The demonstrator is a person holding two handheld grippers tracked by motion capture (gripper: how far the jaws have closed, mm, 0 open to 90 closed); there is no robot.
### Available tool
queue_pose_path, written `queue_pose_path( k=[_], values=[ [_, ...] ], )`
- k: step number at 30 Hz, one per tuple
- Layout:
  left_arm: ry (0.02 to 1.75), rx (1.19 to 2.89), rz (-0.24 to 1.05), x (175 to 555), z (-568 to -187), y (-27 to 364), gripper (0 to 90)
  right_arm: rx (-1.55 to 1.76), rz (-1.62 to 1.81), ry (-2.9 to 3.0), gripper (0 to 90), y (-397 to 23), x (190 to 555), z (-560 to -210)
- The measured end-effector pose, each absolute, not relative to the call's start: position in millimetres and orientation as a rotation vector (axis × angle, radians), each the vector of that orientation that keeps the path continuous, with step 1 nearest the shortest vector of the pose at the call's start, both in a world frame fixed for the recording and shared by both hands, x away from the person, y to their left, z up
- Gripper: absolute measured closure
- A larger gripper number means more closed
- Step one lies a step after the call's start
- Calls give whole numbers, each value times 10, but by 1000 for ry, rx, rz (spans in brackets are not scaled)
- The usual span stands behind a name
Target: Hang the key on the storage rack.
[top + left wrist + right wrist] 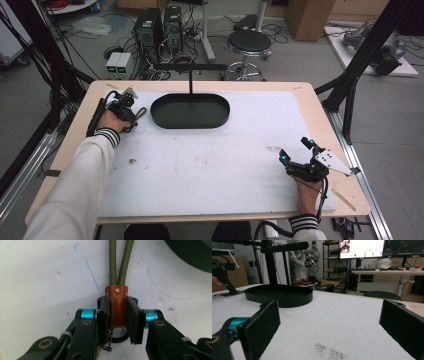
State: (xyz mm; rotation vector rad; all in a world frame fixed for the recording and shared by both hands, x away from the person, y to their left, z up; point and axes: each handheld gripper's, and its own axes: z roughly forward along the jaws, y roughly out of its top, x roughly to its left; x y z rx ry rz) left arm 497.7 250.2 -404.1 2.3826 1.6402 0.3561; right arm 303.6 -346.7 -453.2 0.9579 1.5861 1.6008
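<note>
Brown leather tab (116, 305) w/ olive cord loop (118, 262), clamped, on mat.

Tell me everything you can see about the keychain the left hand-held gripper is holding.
The keychain has a brown leather-looking tab with white stitching, a stitched cross and stamped lettering. A doubled olive braided cord runs out of the tab's top and away over the white mat. Below the tab sit a dark ring and a metal clip. The left hand-held gripper is shut on the tab from both sides, beside the black tray.
</note>
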Motion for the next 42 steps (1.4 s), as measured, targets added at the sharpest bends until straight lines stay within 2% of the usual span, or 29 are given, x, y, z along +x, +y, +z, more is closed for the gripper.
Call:
queue_pose_path(
  k=[20,31,36,42],
  values=[
    [1463,2286,527,4842,-3774,2549,729,963,1601,1590,23,-3463,3031,-4531],
    [1342,2112,634,4682,-3593,2561,728,955,1598,1593,23,-3464,3031,-4530],
    [1258,1994,640,4597,-3479,2548,728,964,1600,1596,23,-3460,3025,-4530],
    [1204,1928,689,4518,-3411,2519,728,961,1599,1594,23,-3460,3027,-4530]
  ],
)
